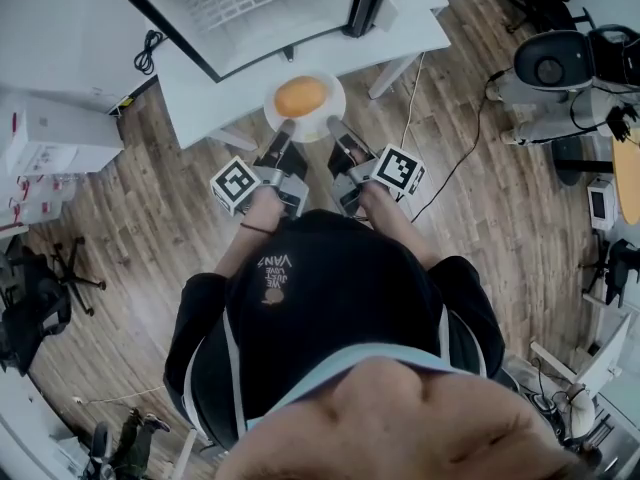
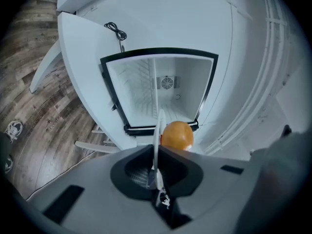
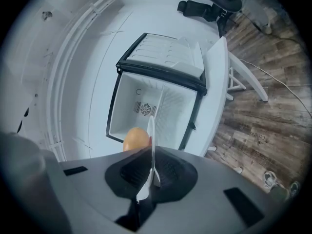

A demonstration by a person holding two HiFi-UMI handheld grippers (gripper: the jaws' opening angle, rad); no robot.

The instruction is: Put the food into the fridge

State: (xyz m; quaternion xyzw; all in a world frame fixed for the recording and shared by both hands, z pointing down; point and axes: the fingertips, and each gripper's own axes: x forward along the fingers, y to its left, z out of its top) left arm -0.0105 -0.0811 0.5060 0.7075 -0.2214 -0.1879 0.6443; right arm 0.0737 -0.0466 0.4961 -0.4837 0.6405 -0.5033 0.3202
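Left hand-held gripper [image 2: 156,152]: jaws together, clamped on the left rim of the round white plate [image 1: 322,118]. In the left gripper view the rim runs edge-on between the pads.
Right hand-held gripper [image 3: 150,152]: jaws together, clamped on the right rim of the same plate. The rim shows as a thin white line between the pads.
Plate, contents: one round orange food item [image 1: 300,96], resting at the plate's centre, between the two hand-held grippers.
Plate, position: held over the near edge of the white tabletop [image 1: 190,93], just in front of the fridge opening and outside the cabinet.
Fridge: small white fridge with a black door frame [image 2: 109,89], standing on the tabletop at the far side of the plate, with its opening facing the person.
Fridge, interior: white walls, ribbed on one side, with a round fan grille [image 2: 167,83] on the back wall.
Fridge door [image 3: 168,55]: swung open to the right of the cabinet, its moulded white shelves visible on the inner face.
Black cable [image 2: 116,31]: coiled on the tabletop, left of the fridge.
Floor: wood-plank floor [image 1: 130,218] around the tabletop.
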